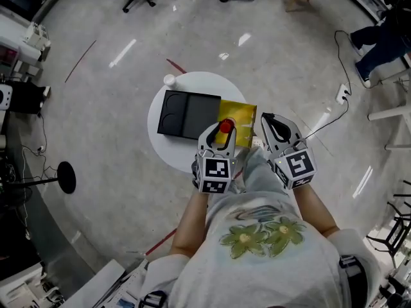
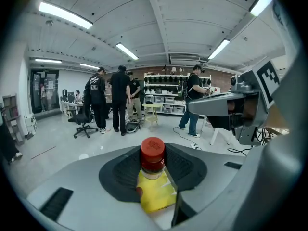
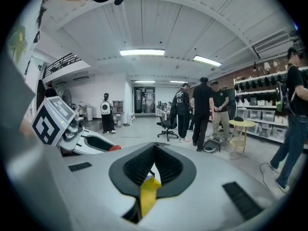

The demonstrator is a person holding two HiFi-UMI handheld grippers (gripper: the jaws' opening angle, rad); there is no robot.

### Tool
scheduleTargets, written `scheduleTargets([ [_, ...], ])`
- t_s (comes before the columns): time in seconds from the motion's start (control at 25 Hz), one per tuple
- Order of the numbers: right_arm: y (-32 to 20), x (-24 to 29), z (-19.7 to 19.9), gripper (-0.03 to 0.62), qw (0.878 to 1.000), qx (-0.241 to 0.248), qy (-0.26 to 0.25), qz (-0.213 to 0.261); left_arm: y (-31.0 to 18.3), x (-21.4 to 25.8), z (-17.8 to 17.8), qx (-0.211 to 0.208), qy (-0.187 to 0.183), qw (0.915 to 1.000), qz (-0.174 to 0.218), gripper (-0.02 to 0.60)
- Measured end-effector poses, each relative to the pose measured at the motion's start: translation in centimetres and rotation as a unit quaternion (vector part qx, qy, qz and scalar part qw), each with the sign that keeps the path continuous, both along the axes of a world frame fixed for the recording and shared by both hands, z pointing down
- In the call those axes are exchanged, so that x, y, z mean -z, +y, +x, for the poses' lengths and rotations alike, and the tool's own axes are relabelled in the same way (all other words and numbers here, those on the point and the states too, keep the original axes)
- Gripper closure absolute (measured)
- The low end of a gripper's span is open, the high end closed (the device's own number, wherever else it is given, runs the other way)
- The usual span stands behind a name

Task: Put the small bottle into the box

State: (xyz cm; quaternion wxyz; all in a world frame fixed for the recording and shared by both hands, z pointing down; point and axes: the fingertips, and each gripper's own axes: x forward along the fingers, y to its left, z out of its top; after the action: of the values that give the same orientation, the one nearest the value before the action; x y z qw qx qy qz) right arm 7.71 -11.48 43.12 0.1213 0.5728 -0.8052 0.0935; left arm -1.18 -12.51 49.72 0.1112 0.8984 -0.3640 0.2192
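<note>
The small bottle (image 1: pixel 225 126), red-capped with a yellow body, is held upright in my left gripper (image 1: pixel 222 132), whose pads press its sides (image 2: pixel 153 160). It hangs just above the near edge of the yellow box (image 1: pixel 239 113) on the round white table (image 1: pixel 168 147). My right gripper (image 1: pixel 266 118) is at the box's right edge. Its pads meet at the tips (image 3: pixel 155 153), with a yellow strip of the box (image 3: pixel 148 196) caught between them lower down. The box's inside is hidden from me.
A black two-part tray (image 1: pixel 187 114) lies left of the yellow box, and a small white cup (image 1: pixel 169 80) stands at the table's far rim. Several people (image 2: pixel 111 100) stand across the room by shelves. A cable and socket strip (image 1: pixel 342 95) lie on the floor to the right.
</note>
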Motion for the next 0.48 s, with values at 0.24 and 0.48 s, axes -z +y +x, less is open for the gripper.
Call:
scheduleTargets([
  [0.24,-1.5,-0.7,1.0,0.591,1.0,0.018,-0.003,-0.008,-1.0,-1.1,0.8,0.013,-0.008,0.9998,-0.012,0.434],
  [0.48,-2.7,-1.4,1.8,0.591,0.999,0.036,-0.007,-0.017,-1.3,-2.3,1.4,0.024,-0.016,0.9992,-0.026,0.435],
])
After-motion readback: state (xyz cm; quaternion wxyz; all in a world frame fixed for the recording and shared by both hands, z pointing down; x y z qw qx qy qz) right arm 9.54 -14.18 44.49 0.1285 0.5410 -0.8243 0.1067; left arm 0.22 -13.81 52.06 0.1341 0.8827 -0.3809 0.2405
